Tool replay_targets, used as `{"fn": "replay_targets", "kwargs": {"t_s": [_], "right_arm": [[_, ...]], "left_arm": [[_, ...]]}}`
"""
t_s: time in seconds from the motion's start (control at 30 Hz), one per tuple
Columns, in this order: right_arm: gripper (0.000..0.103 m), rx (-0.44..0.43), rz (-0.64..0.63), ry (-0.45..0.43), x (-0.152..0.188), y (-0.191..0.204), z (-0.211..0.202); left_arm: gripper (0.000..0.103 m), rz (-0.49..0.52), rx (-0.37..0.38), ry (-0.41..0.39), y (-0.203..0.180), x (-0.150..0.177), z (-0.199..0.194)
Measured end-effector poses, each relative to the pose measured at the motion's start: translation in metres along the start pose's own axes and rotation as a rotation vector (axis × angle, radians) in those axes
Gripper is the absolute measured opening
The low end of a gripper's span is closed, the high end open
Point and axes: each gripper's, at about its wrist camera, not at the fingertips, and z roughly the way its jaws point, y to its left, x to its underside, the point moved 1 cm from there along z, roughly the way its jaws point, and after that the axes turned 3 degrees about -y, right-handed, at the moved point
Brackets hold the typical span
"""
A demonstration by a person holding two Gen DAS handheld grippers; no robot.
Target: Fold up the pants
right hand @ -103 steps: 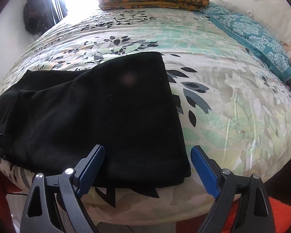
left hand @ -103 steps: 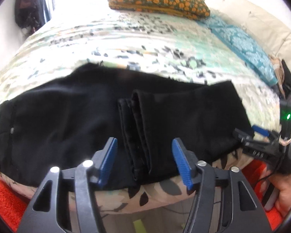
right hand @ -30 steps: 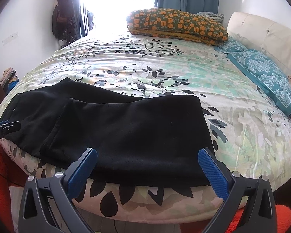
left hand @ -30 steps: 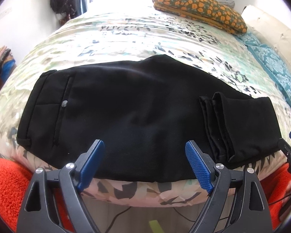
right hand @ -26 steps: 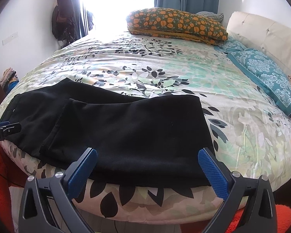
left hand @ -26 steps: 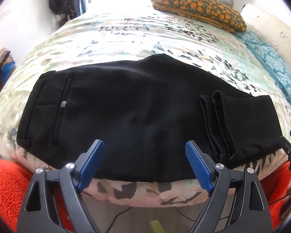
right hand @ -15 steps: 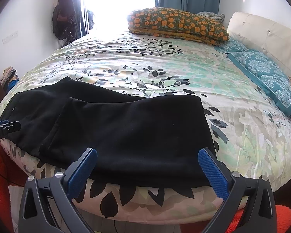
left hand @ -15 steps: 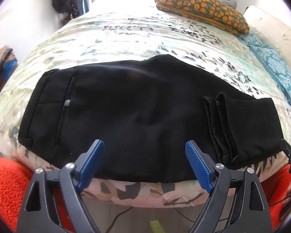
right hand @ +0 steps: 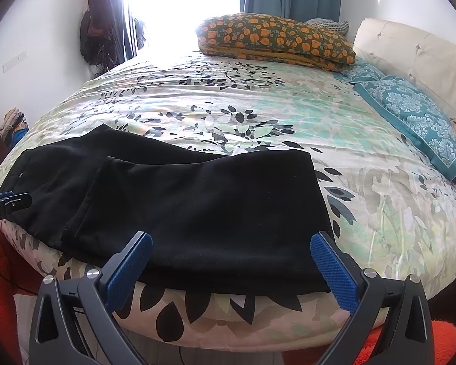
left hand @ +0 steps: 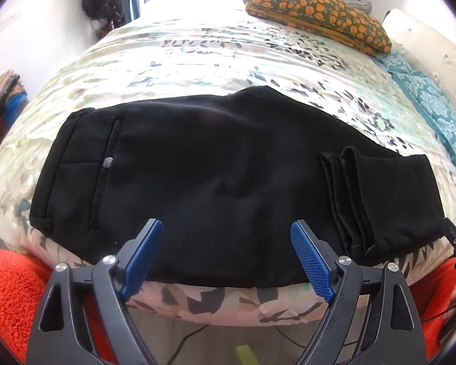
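— So, what is hard to make out from where you hold them?

— Well, the black pants point(left hand: 215, 176) are so dark that seams vanish; I only pick out a waistband, a pocket slit and one grey button point(left hand: 107, 161) at the left end. My right gripper point(right hand: 231, 269) sees the same cloth, and its near edge drops over the bed point(right hand: 258, 103) rim behind my blue pads point(right hand: 334, 276). In the left view only a tip of that gripper shows at the right edge.

— Which way do they run?

— Long axis left to right along the near edge of the bed, waist left, leg ends folded back on top at the right.

— And your tongs?

— Left gripper point(left hand: 228, 257) and right both gape wide, holding nothing, hovering just before the cloth. Matte, smooth fabric on a leaf-printed quilt; ridged rubber pads.
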Motion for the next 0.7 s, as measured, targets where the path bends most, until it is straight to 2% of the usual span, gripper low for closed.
{"fn": "replay_targets", "kwargs": {"t_s": [0.1,0.2,0.3,0.37,0.43,0.53,0.57,0.63,0.7], "right_arm": [[0.103,0.001,0.000,0.000,0.000,0.000,0.000],[0.103,0.001,0.002,0.000,0.000,0.000,0.000],[0.103,-0.004,0.011,-0.004,0.000,-0.002,0.000],[0.103,-0.005,0.019,-0.008,-0.001,-0.004,0.000],[0.103,-0.006,0.032,-0.006,-0.001,-0.007,0.001],[0.103,-0.006,0.058,0.008,-0.001,-0.011,0.007],[0.103,-0.005,0.067,0.013,-0.001,-0.013,0.009],[0.103,-0.006,0.084,0.016,-0.002,-0.014,0.010],[0.103,-0.009,0.087,0.010,-0.004,-0.012,0.009]], "left_arm": [[0.088,-0.019,0.005,0.001,0.011,-0.004,-0.001],[0.088,-0.067,0.049,-0.014,0.037,-0.022,-0.009],[0.088,-0.135,0.073,-0.088,0.085,-0.055,-0.030],[0.093,-0.195,0.100,-0.121,0.124,-0.073,-0.044],[0.095,-0.251,0.168,-0.100,0.159,-0.081,-0.044],[0.095,-0.292,0.218,0.003,0.189,-0.073,-0.023],[0.095,-0.270,0.201,0.035,0.191,-0.067,-0.014],[0.095,-0.216,0.105,0.069,0.192,-0.055,0.004],[0.094,-0.212,0.017,0.108,0.198,-0.046,0.024]]}}
